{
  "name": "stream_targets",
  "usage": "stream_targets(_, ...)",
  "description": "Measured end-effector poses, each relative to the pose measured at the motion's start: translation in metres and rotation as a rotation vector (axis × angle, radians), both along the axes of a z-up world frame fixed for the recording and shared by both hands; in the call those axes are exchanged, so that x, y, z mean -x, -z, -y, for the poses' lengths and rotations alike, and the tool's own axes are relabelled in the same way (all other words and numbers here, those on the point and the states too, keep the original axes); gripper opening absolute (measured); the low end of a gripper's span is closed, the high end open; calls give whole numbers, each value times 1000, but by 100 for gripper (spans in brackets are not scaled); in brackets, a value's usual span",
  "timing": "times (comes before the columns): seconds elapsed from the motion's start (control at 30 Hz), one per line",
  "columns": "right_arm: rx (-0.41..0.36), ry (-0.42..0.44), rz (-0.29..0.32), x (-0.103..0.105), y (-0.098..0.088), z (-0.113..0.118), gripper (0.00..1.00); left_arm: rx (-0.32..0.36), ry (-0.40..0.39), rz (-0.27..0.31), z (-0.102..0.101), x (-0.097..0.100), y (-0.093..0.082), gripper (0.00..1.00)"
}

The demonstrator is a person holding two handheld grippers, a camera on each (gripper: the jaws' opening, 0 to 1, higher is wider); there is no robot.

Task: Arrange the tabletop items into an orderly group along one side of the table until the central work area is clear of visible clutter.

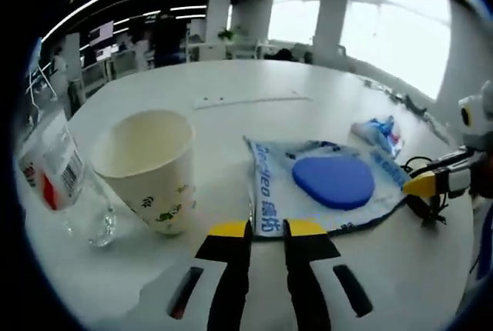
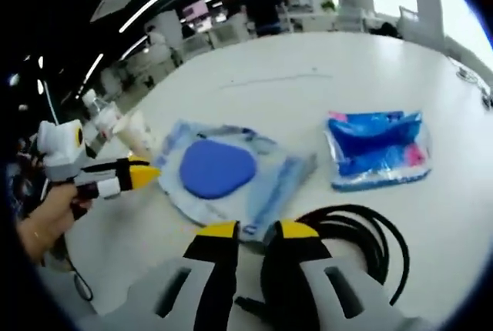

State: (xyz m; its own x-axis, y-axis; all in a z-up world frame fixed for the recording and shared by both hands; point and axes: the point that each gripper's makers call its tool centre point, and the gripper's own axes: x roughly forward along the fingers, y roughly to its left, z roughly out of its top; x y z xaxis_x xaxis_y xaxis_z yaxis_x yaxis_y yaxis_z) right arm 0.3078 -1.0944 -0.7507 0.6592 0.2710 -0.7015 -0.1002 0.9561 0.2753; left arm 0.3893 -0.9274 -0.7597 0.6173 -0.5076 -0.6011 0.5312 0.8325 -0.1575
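1. Surface: broad white table (image 1: 254,77), smooth and lightly glossy, running back toward tall bright windows; a thin grey seam line crosses its far part
2. Room: open-plan office with white columns, long ceiling light strips, desks, screens and blurred figures at the far side
3. Pale blue plastic wet-wipe pack with a dark blue oval lid (image 1: 327,181) (image 2: 227,169): lies flat near the table's middle; in the left gripper view its long axis runs left to right across the picture, one short edge just ahead of that gripper's fingers. Blue print along the edge reads partly "eo" with further characters too blurred to read
4. White paper cup with green leaf print (image 1: 150,165): upright, mouth open, just left of the pack; small in the right gripper view (image 2: 137,135)
5. Clear plastic bottle with red and white label (image 1: 58,181): tilted, just beside the cup; barcode visible, text unreadable
6. Crumpled blue, white and pink plastic packet (image 2: 377,146) (image 1: 377,132): flat, apart from the wipe pack; print unreadable
7. Coiled black cable (image 2: 366,242): just beside the right gripper
8. Left gripper (image 1: 266,229) (image 2: 154,171): yellow-tipped black fingers nearly together, holding nothing
9. Right gripper (image 2: 250,231) (image 1: 412,185): fingers nearly together, holding nothing
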Motion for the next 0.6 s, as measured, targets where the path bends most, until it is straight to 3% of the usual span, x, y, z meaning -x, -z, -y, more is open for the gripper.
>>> stream_targets(0.27,37,-17,7,2,1,0,4,-50,7,-5,-4,1,2,7)
stream_targets(0.4,74,-66,23,2,0,-4,1,-114,51,32,-3,1,0,1)
stream_targets(0.6,81,-84,34,-1,0,-2,0,-131,62,56,-3,4,-2,0)
